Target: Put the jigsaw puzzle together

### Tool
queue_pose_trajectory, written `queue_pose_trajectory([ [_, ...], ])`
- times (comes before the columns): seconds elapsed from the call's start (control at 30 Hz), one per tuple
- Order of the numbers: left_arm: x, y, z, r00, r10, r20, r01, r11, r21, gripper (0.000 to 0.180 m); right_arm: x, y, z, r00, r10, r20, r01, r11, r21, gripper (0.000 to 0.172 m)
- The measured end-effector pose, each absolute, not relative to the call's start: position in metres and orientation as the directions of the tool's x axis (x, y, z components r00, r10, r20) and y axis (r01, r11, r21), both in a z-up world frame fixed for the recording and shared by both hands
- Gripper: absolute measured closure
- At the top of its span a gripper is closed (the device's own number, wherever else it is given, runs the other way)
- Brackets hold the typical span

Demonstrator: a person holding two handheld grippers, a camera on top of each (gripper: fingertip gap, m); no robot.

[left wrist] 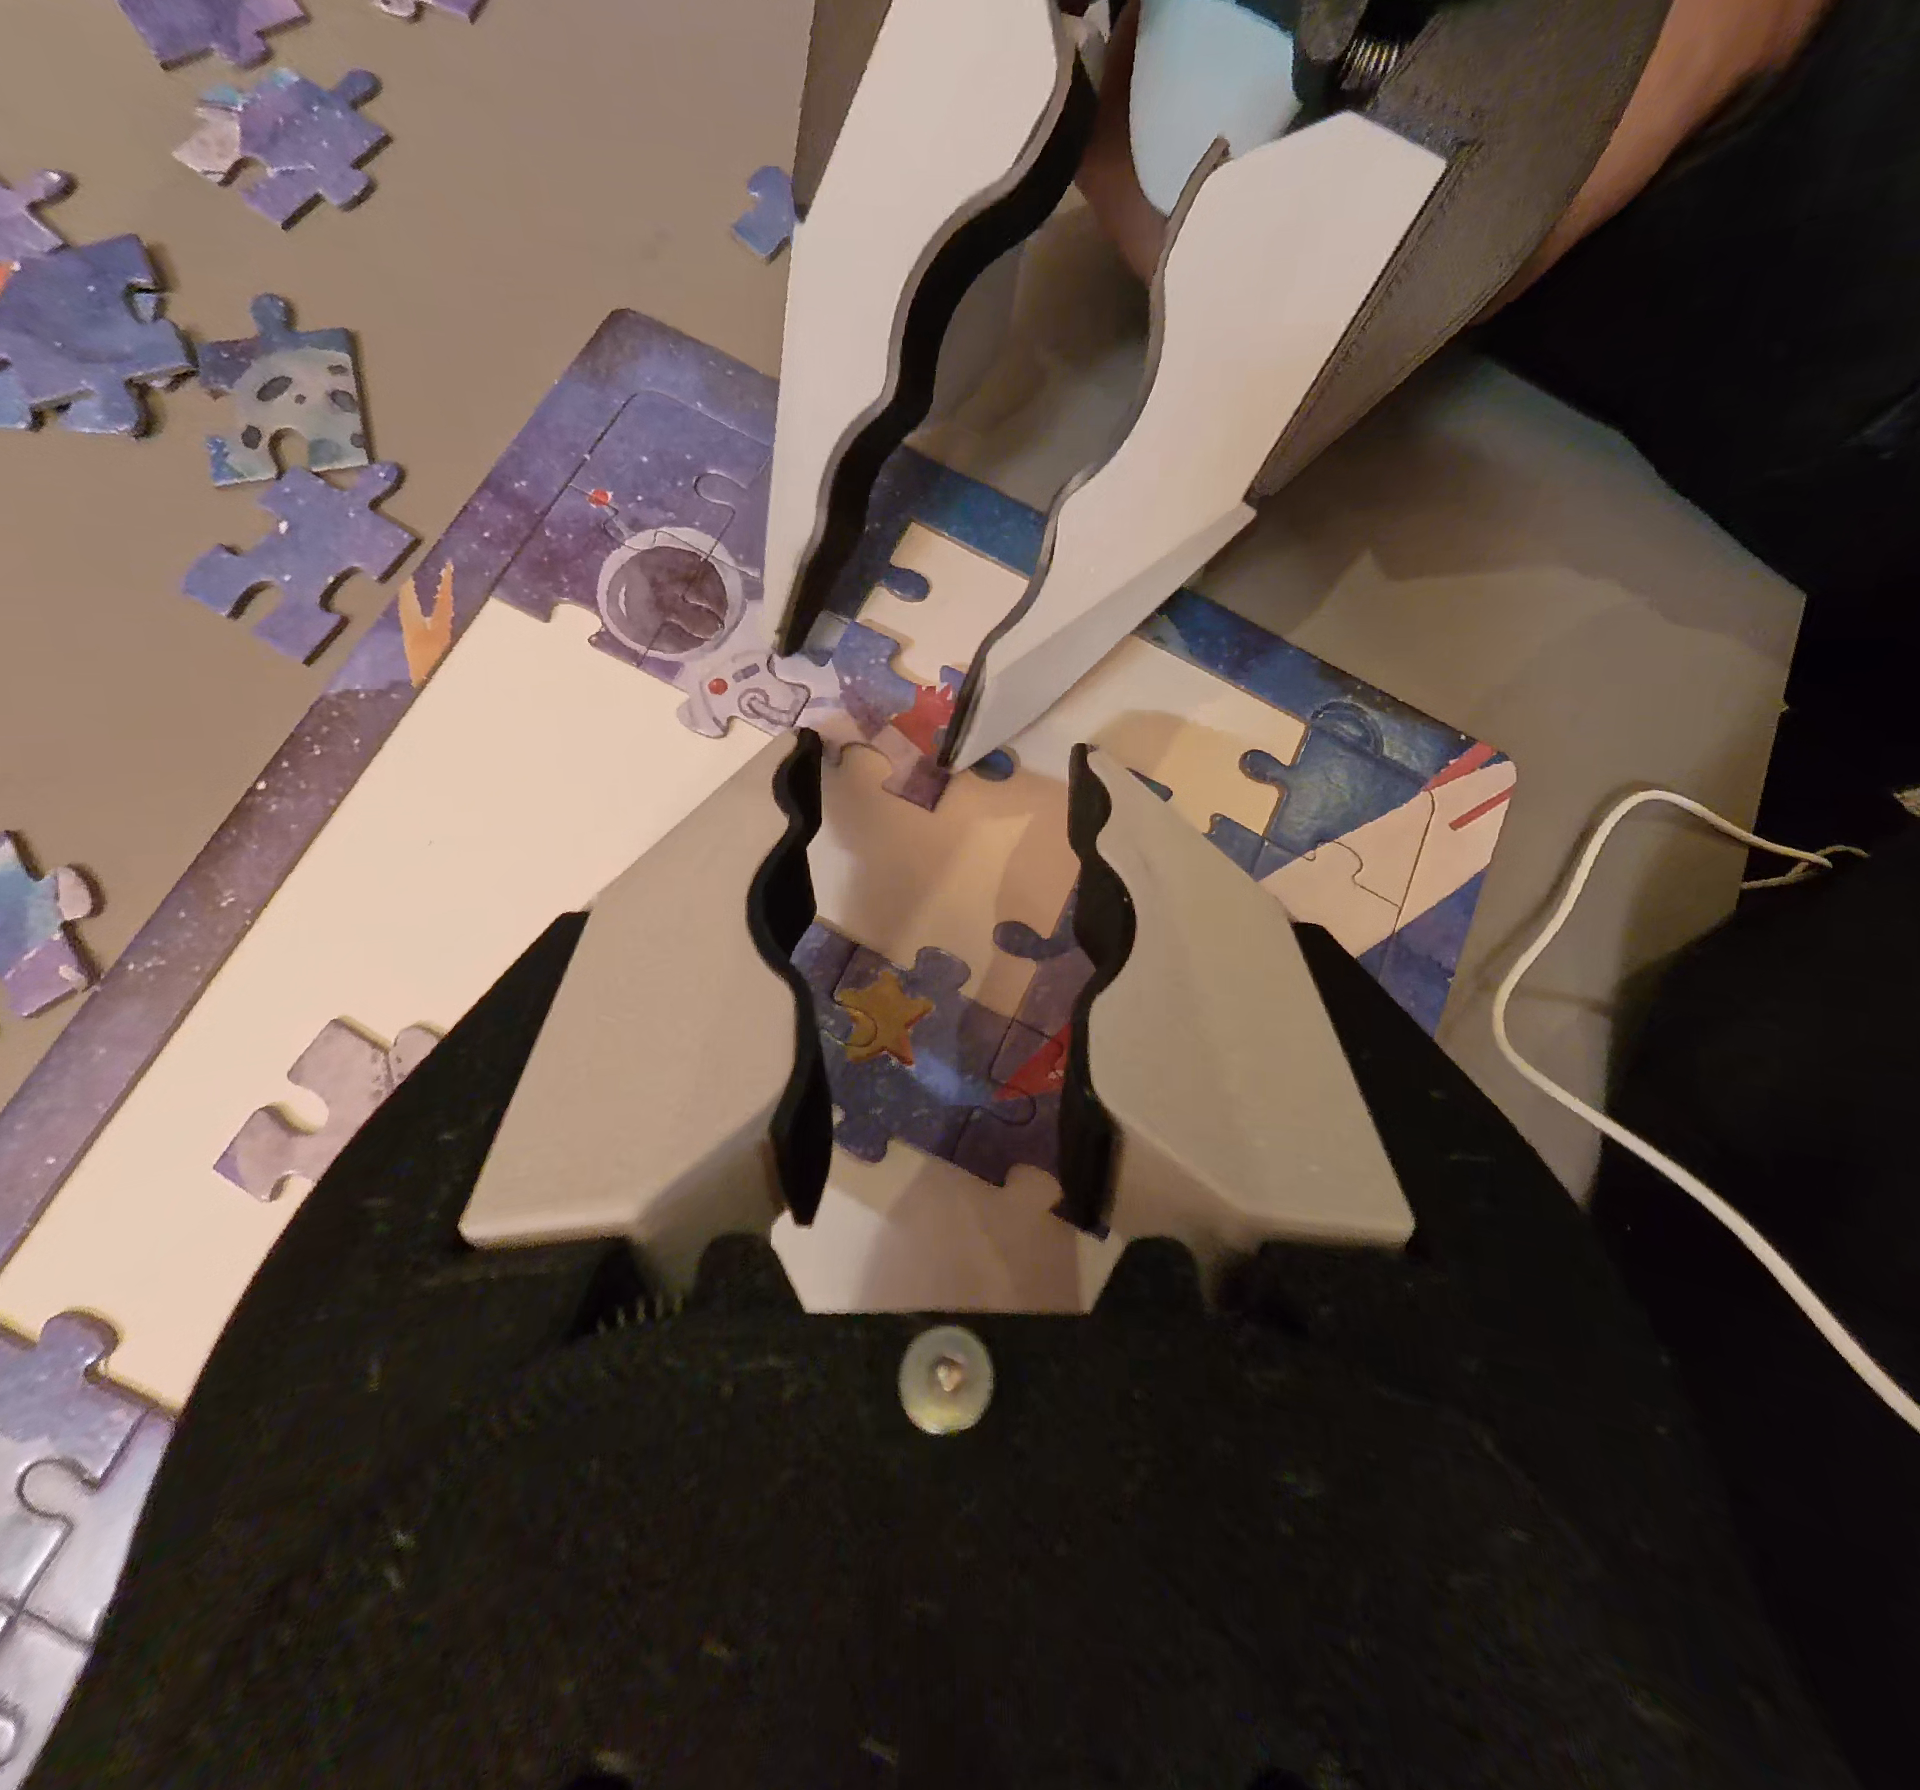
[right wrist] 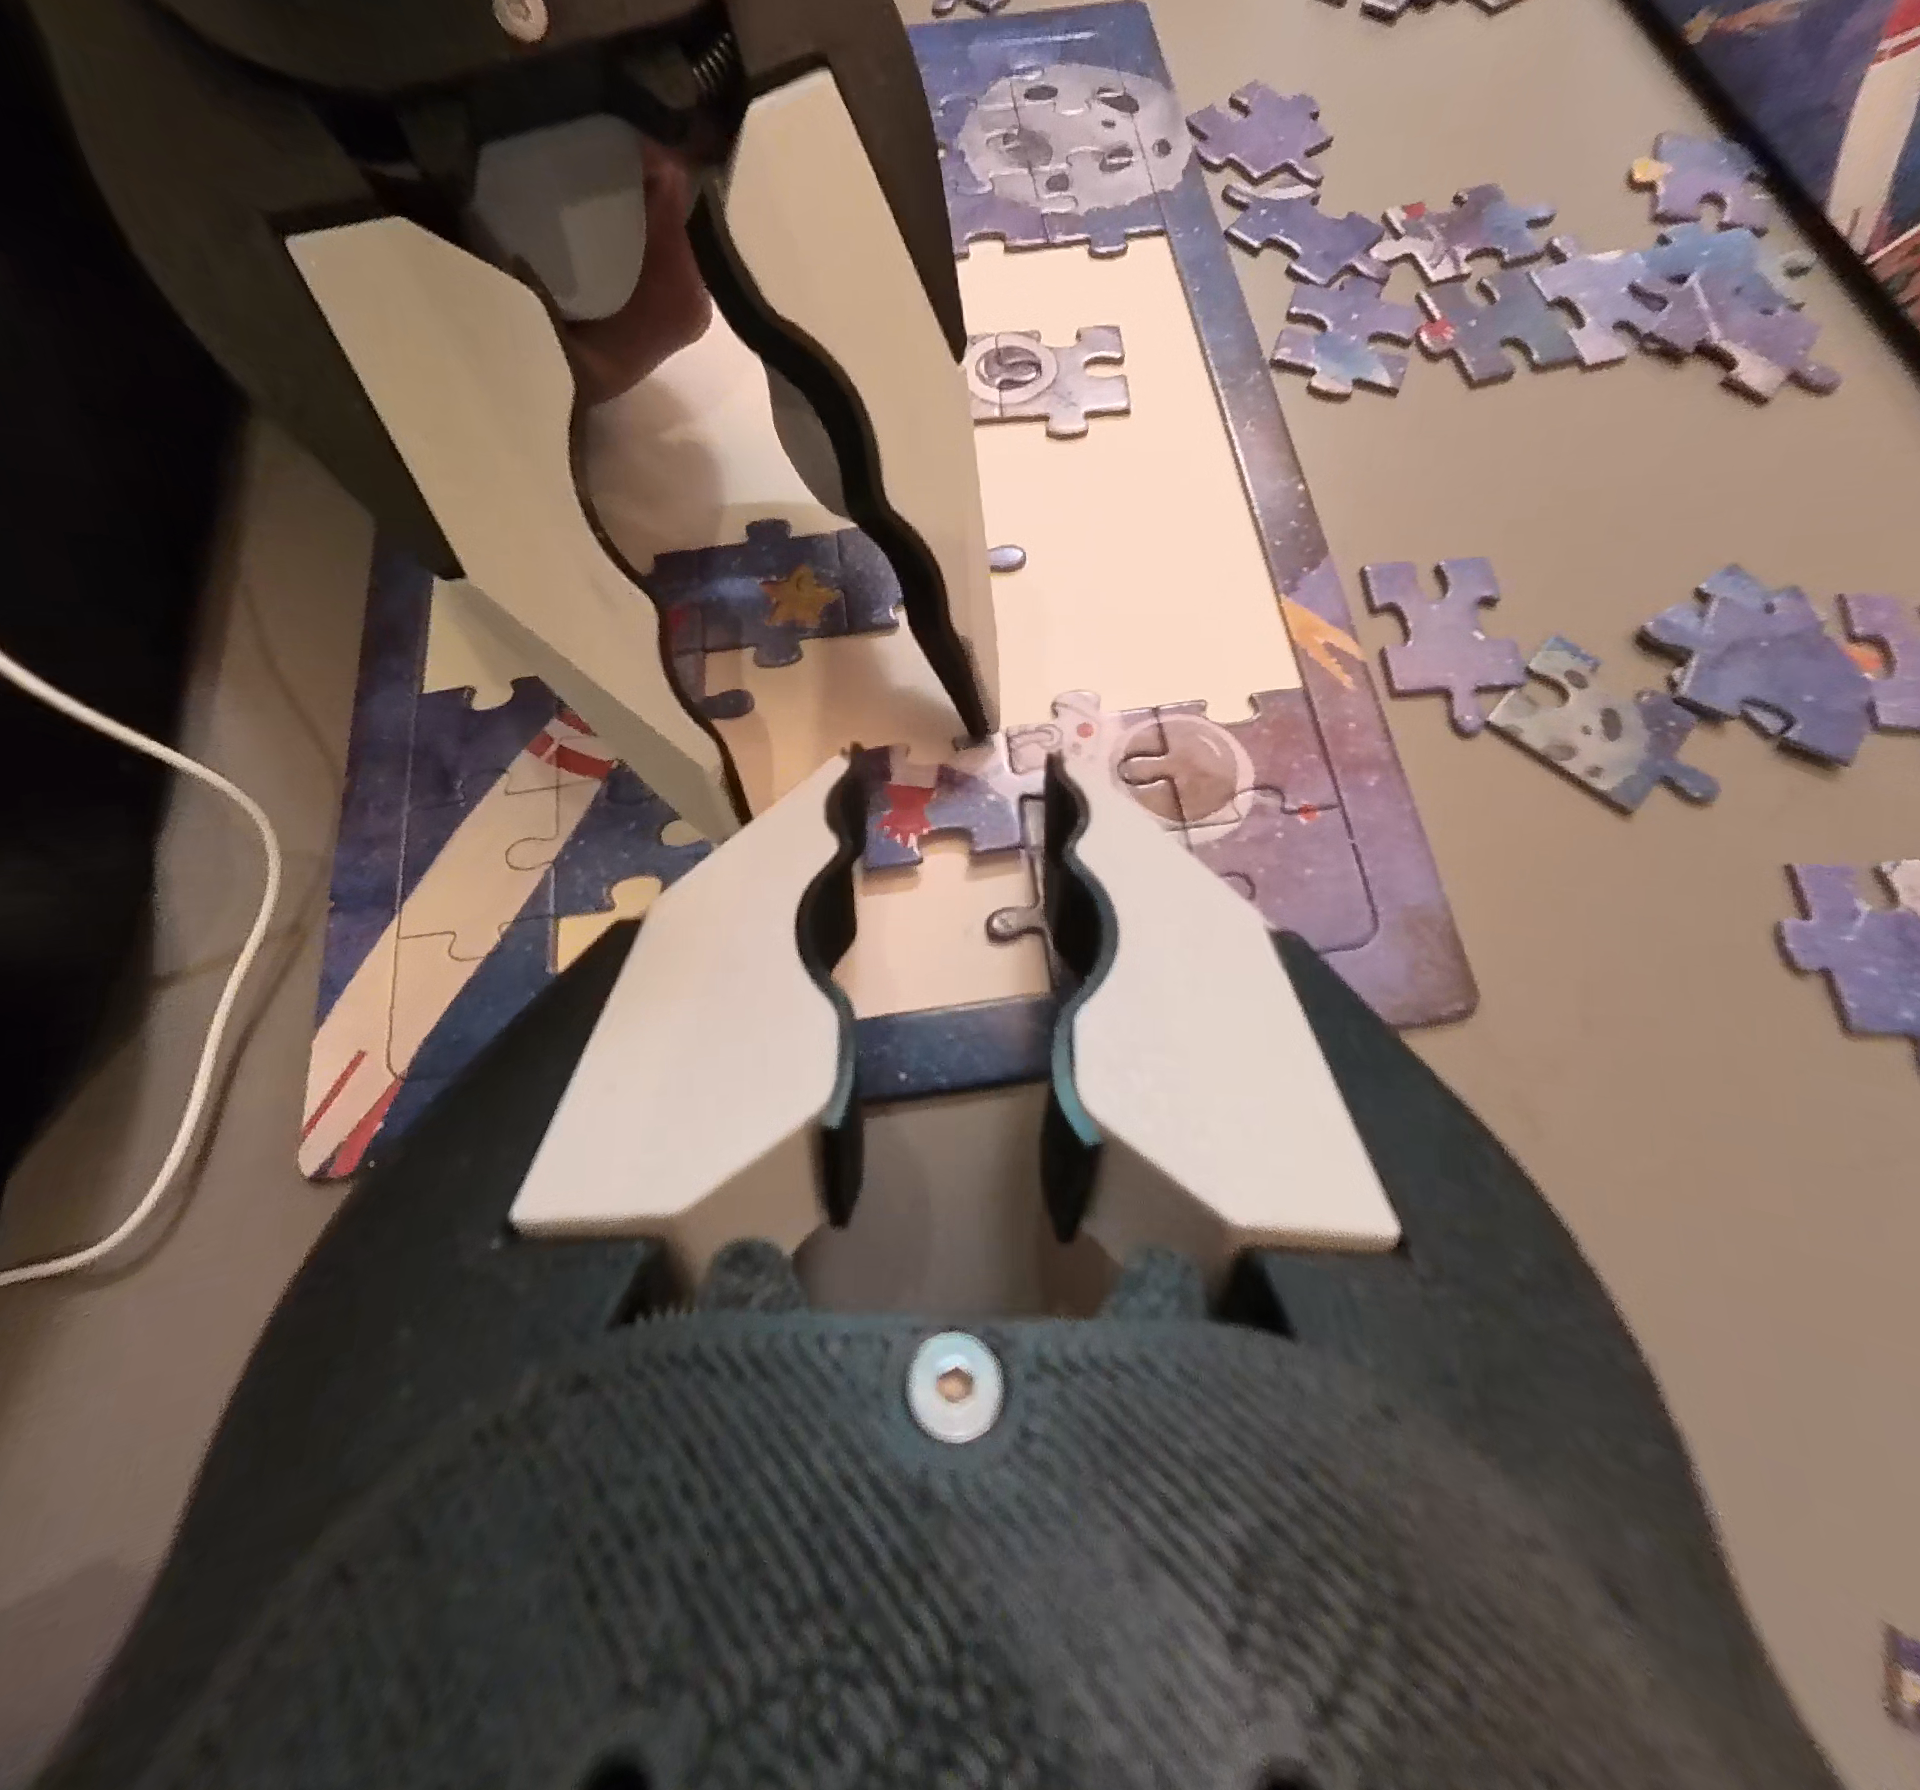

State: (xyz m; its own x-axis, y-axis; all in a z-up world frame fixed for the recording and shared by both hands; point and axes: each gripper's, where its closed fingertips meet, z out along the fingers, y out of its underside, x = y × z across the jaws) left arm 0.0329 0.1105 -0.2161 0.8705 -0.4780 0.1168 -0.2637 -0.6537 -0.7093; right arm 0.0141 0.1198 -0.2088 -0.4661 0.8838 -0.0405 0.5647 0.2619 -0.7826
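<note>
A long puzzle tray (left wrist: 156, 961) with a cream base lies on the tan table and is partly filled with space-picture pieces. My right gripper (right wrist: 948, 761) is shut on a blue puzzle piece with a red patch (right wrist: 925, 821), one pad on each side. It holds the piece low on the tray beside the astronaut pieces (right wrist: 1174, 764). In the left wrist view it (left wrist: 871, 701) reaches in from above around the same piece (left wrist: 883, 691). My left gripper (left wrist: 940, 753) is open and holds nothing. One of its fingertips (right wrist: 971, 701) rests at the piece's far corner.
Several loose blue and purple pieces (left wrist: 291, 140) lie on the table beside the tray, and also show in the right wrist view (right wrist: 1507, 306). A white cable (left wrist: 1538, 1065) runs along the table edge. A picture board (right wrist: 1818, 26) lies at the far right.
</note>
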Motion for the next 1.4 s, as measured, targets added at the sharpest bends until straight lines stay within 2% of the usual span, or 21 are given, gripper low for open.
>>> queue_pose_trajectory([
  [0.5, 0.034, 0.11, -0.215, 0.868, -0.487, 0.097, -0.284, -0.647, -0.708, 0.134, 0.017, 0.12, -0.214, -0.466, 0.883, -0.059, 0.592, 0.261, -0.763, 0.148],
  [0.77, 0.034, 0.11, -0.215, 0.868, -0.489, 0.091, -0.29, -0.646, -0.706, 0.134, 0.013, 0.122, -0.203, -0.463, 0.886, -0.012, 0.54, 0.272, -0.796, 0.147],
  [0.87, 0.034, 0.109, -0.216, 0.866, -0.492, 0.09, -0.295, -0.648, -0.702, 0.134, 0.013, 0.119, -0.213, -0.464, 0.885, -0.038, 0.582, 0.273, -0.766, 0.143],
  [1.03, 0.034, 0.109, -0.216, 0.867, -0.492, 0.081, -0.303, -0.649, -0.698, 0.134, 0.013, 0.125, -0.211, -0.446, 0.895, 0.014, 0.576, 0.299, -0.761, 0.147],
  [1.17, 0.033, 0.108, -0.216, 0.868, -0.49, 0.08, -0.301, -0.649, -0.699, 0.134, 0.015, 0.13, -0.196, -0.434, 0.901, 0.007, 0.531, 0.262, -0.805, 0.155],
  [1.4, 0.034, 0.109, -0.216, 0.868, -0.491, 0.078, -0.303, -0.647, -0.7, 0.135, 0.018, 0.126, -0.214, -0.456, 0.89, -0.002, 0.589, 0.3, -0.75, 0.17],
])
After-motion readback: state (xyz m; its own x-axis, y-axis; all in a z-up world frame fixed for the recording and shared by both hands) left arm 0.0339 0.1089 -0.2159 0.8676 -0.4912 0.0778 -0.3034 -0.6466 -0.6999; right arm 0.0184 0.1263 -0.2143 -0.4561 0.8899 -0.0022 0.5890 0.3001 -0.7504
